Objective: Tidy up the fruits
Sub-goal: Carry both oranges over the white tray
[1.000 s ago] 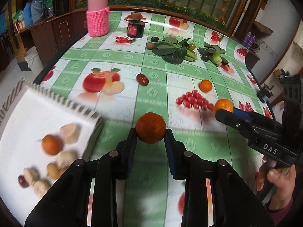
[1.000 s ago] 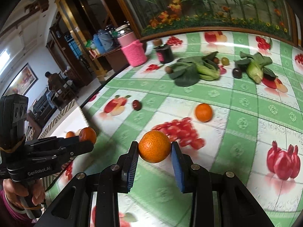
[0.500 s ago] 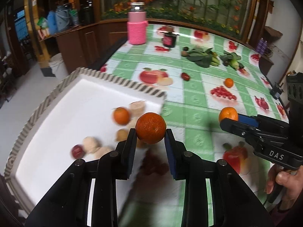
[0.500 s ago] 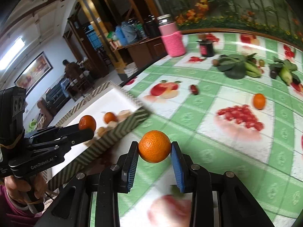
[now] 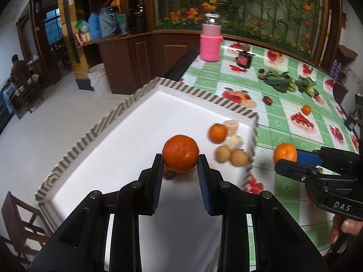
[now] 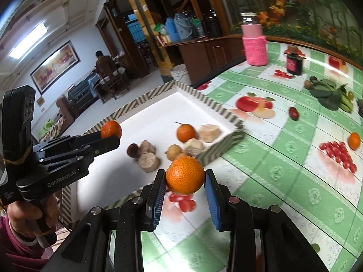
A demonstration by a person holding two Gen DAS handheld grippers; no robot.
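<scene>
My left gripper (image 5: 180,156) is shut on a dark orange tangerine (image 5: 180,153) and holds it above the white tray (image 5: 127,136) with a striped rim. My right gripper (image 6: 185,179) is shut on a lighter orange (image 6: 185,175) and hovers above the tablecloth just off the tray's near corner (image 6: 217,151). In the tray lie a small orange (image 5: 217,133), pale chunks (image 5: 231,125), two brown round fruits (image 5: 230,155) and a dark red fruit (image 6: 132,149). Each gripper shows in the other's view: the right one (image 5: 285,158), the left one (image 6: 111,133).
On the green checked tablecloth (image 6: 295,195) lie a loose small orange (image 5: 306,109), a red date (image 5: 267,100) and leafy greens (image 5: 281,82). A pink-sleeved jar (image 5: 211,43) and a dark jar (image 5: 244,59) stand at the far end. The table's left edge drops to the floor.
Both grippers have swung left with their oranges. The left one has gone from above the tablecloth to above the tray; the right one now hangs by the tray's corner.
</scene>
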